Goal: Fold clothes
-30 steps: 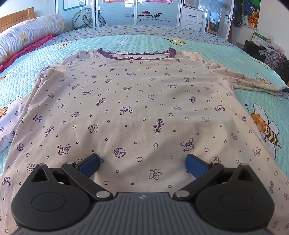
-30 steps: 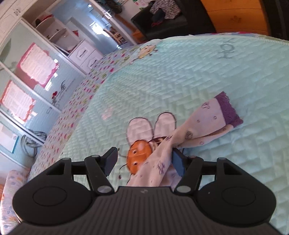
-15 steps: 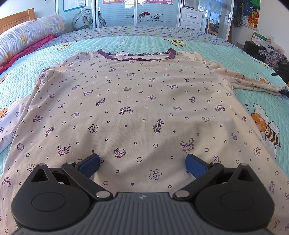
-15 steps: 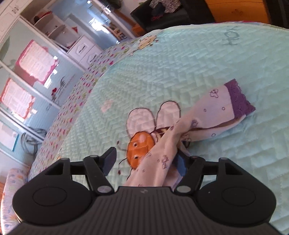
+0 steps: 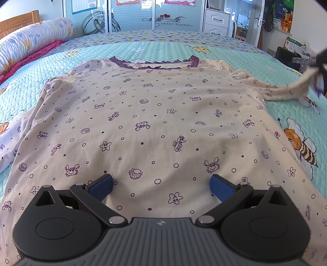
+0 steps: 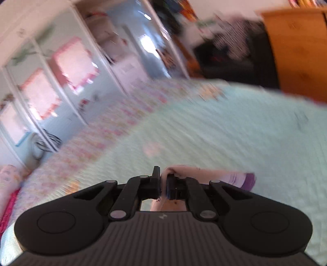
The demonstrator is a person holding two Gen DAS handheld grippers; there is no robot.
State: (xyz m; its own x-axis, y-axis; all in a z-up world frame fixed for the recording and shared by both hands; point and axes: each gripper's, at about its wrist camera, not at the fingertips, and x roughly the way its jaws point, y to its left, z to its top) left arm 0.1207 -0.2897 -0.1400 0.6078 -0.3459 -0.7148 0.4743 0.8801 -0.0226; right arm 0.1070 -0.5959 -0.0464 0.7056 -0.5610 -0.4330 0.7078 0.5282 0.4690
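Observation:
A cream pyjama top with purple sea-creature prints and a purple lace neckline lies flat on the bed, hem toward me. My left gripper hovers open just above the hem, blue pads wide apart with nothing between them. The top's right sleeve is lifted off the quilt toward the right edge, where my right gripper shows as a dark blur. In the blurred right wrist view my right gripper is shut on that sleeve, whose purple cuff hangs to the right.
A turquoise quilted bedspread with cartoon bees covers the bed. A rolled floral duvet lies along the left side. Mirrored wardrobe doors stand beyond the bed. Dark bags sit off the bed's right side.
My right gripper has shut on the sleeve and raised it off the quilt while swinging, which blurs its view. The left gripper has stayed still and open.

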